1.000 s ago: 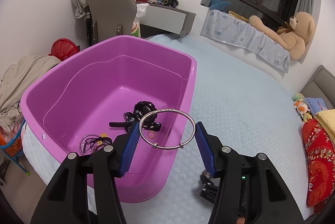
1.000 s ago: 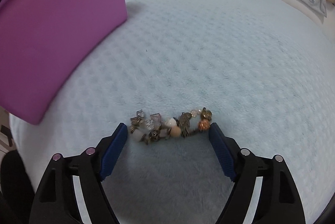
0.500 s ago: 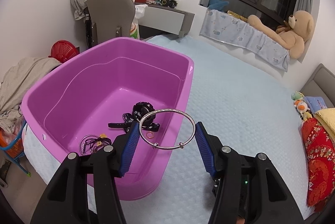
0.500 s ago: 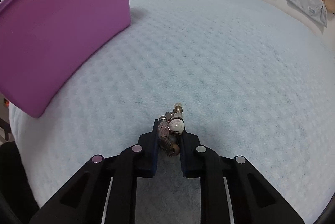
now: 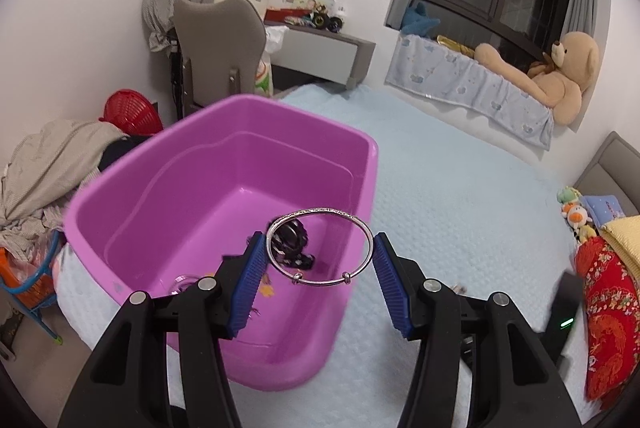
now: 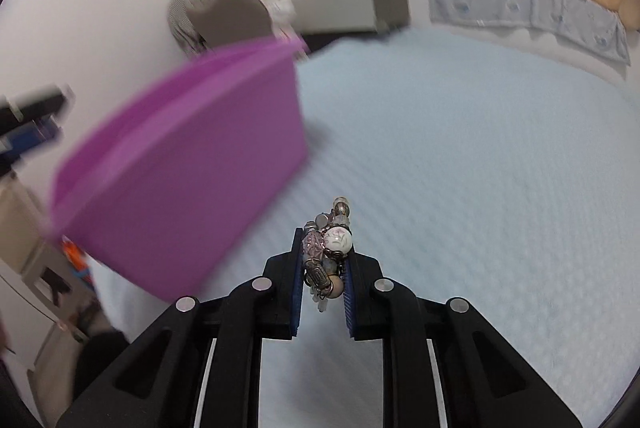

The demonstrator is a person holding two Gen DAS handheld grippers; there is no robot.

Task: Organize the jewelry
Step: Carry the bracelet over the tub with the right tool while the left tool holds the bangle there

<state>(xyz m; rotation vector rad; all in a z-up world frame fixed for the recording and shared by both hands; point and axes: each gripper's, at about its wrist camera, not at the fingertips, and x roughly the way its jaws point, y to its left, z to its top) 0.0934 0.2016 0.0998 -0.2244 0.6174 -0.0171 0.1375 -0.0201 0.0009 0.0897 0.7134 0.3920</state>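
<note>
My left gripper (image 5: pixel 320 248) is shut on a thin silver bangle (image 5: pixel 320 246), its blue pads pressing both sides of the ring. It hovers over the near right corner of a pink plastic tub (image 5: pixel 168 188) that stands on a light blue bedspread (image 5: pixel 460 196). Inside the tub lie a black bracelet (image 5: pixel 292 240) and other small pieces, partly hidden by the fingers. My right gripper (image 6: pixel 323 252) is shut on a bunched beaded bracelet (image 6: pixel 328 248), lifted above the bedspread (image 6: pixel 460 168), to the right of the tub (image 6: pixel 192 180).
A grey chair (image 5: pixel 224 44) and red basket (image 5: pixel 132 112) stand beyond the tub. Clothes (image 5: pixel 44 164) pile at the left. A teddy bear (image 5: pixel 560 80) lies on the window ledge. A red patterned cloth (image 5: pixel 608 308) and small toys sit at the bed's right edge.
My right gripper closed on the beaded bracelet lying on the bed, then lifted it up off the bedspread. My left gripper kept the bangle and hardly shifted over the tub.
</note>
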